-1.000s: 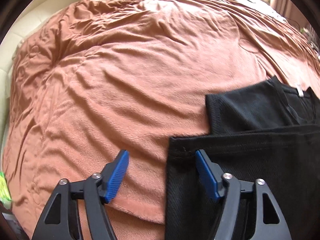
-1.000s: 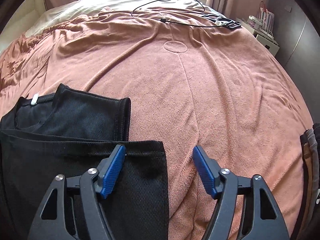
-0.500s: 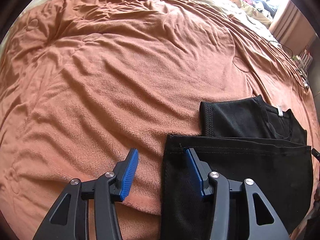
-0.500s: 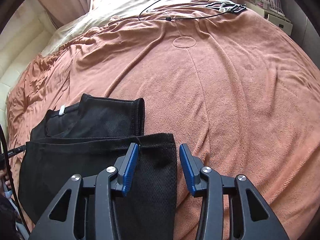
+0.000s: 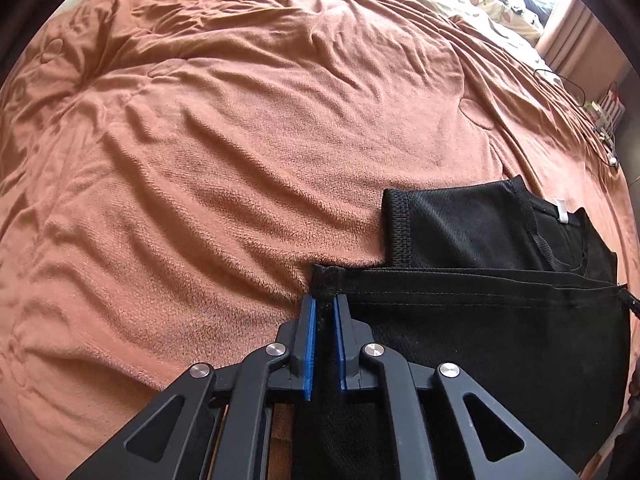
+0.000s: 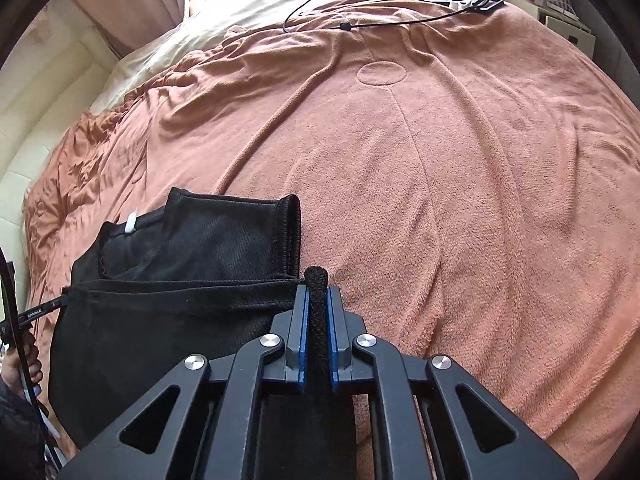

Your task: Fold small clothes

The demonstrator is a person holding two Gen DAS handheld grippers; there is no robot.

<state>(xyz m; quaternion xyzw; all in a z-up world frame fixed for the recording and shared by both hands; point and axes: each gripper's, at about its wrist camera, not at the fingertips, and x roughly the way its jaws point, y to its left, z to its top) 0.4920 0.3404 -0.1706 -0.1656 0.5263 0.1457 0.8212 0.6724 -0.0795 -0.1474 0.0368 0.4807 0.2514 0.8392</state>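
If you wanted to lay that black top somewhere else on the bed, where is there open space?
The brown blanket lies bare beyond and to the right of the black shirt, up to the black cable near the far edge. Left of the shirt, the blanket is wrinkled but bare too.

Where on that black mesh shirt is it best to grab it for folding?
At the two corners of the black mesh shirt's folded edge, coming from the near side: both lie flat and exposed on the orange blanket, left gripper and right gripper already pinching them.
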